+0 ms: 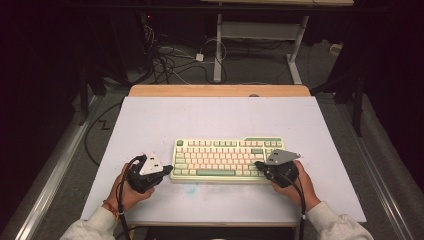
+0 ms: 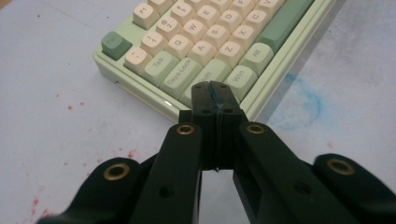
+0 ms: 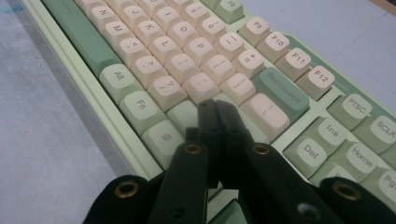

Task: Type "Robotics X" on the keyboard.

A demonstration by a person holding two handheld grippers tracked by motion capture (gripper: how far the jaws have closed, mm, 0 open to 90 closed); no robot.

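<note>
A pale green keyboard (image 1: 227, 159) with cream and green keys lies flat near the front middle of the white table top (image 1: 215, 117). My left gripper (image 1: 167, 169) is at the keyboard's front left corner; in the left gripper view its jaws (image 2: 212, 88) are shut together with nothing between them, tips over the Shift key (image 2: 205, 77). My right gripper (image 1: 258, 164) is over the keyboard's front right part. Its jaws (image 3: 215, 106) are shut and empty, tips resting above the keys beside the Fn key (image 3: 141, 105).
The white top has faint red specks (image 2: 130, 154) and a blue smudge (image 2: 306, 100) near the keyboard. A wooden edge (image 1: 220, 90) runs along the table's far side. Behind it are cables (image 1: 170, 62) on the floor and a white desk frame (image 1: 260, 35).
</note>
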